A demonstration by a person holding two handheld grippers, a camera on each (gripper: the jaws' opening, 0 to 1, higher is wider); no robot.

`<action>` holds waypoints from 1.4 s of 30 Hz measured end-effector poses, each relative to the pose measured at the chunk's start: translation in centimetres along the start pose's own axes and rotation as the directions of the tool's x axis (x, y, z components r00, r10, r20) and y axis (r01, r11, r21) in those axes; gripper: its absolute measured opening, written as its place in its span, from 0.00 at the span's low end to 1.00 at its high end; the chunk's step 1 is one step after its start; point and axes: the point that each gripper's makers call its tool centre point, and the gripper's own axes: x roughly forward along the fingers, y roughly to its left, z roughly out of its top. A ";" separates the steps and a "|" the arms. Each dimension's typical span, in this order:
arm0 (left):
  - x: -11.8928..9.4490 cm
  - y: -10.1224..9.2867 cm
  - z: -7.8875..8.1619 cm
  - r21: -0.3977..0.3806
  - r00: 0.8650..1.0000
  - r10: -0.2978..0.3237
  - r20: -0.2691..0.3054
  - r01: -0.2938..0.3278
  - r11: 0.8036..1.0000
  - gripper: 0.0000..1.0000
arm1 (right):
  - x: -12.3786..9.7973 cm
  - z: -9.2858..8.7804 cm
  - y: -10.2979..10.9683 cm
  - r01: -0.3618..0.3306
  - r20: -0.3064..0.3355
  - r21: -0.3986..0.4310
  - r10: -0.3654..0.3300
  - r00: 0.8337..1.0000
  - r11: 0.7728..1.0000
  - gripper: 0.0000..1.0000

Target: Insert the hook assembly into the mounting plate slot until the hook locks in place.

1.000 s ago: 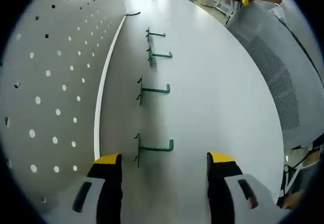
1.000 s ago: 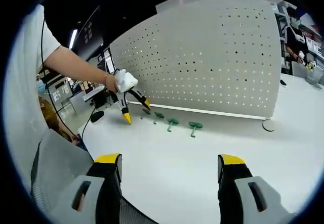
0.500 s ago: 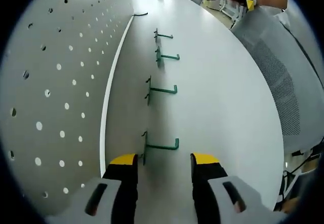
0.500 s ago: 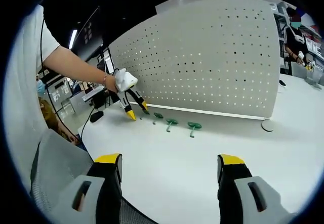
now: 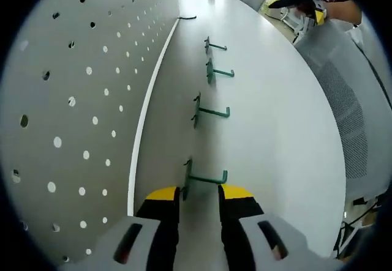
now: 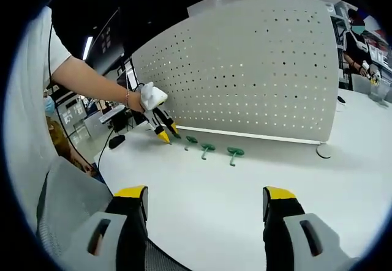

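Lying flat, hook crosswise

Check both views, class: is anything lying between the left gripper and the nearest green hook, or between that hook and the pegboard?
Nothing visible. The left gripper already has its jaws on either side of the nearest green hook, and only bare white table lies between that hook and the pegboard.

Green hooks in row on white table, beside pale grey pegboard dotted with dark and light holes. Yellow-tipped black jaws on left gripper, right gripper. Grey mesh chair beyond table edge.
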 end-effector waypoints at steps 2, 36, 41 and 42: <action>0.0 0.1 0.0 -0.005 1.000 0.002 0.002 -0.002 1.000 0.22 | 0.0 -0.1 -0.1 0.003 -0.003 -0.005 -0.003 1.000 1.000 0.74; -0.1 1.0 0.5 0.043 0.996 0.092 0.003 -0.092 0.995 0.03 | -0.1 -0.1 0.2 -0.005 -0.004 -0.002 0.005 1.000 1.000 0.74; -0.3 1.0 0.9 0.025 0.994 0.106 0.034 -0.107 0.994 0.03 | 0.0 0.1 0.2 -0.007 0.001 -0.001 0.007 1.000 1.000 0.74; -0.4 1.0 1.1 0.021 0.993 0.110 0.043 -0.111 0.994 0.03 | 0.0 0.1 0.2 -0.007 0.002 -0.001 0.007 1.000 1.000 0.74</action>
